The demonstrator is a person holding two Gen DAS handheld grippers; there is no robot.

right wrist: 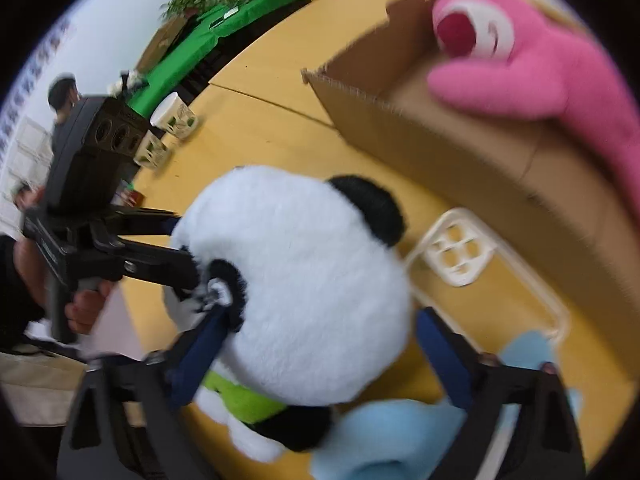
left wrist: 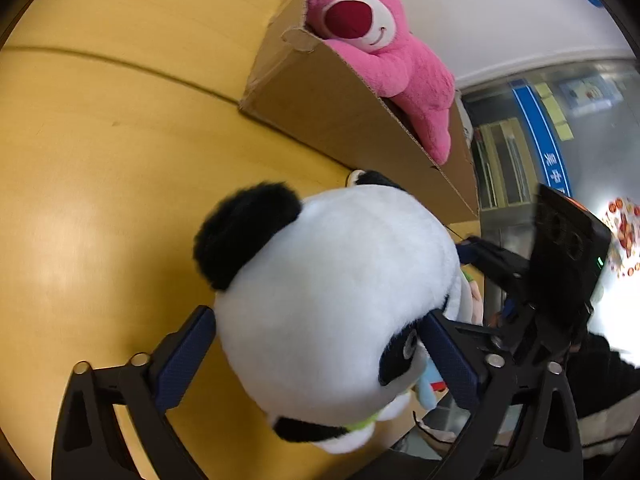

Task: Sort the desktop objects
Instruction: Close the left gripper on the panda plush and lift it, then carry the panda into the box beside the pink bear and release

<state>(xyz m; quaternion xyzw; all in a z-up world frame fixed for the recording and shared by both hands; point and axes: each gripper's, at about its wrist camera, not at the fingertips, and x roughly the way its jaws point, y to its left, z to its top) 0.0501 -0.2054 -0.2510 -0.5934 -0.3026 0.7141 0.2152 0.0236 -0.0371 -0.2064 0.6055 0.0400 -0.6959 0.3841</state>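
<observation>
White plush fills both my wrist views: the panda [left wrist: 332,304] sits on the yellow table [left wrist: 100,200], just in front of the box [left wrist: 320,108]. My left gripper [left wrist: 316,360] brackets its head, jaws apart; the right-hand pad [left wrist: 448,360] touches beside the eye, the other stands clear. My right gripper [right wrist: 320,356] also straddles the head, jaws apart, one pad [right wrist: 204,344] at the eye patch. Whether either pad presses, I cannot tell. A pink bear [left wrist: 380,48] lies in the box. A clear phone case [right wrist: 480,272] and blue cloth [right wrist: 392,440] lie beside the panda.
</observation>
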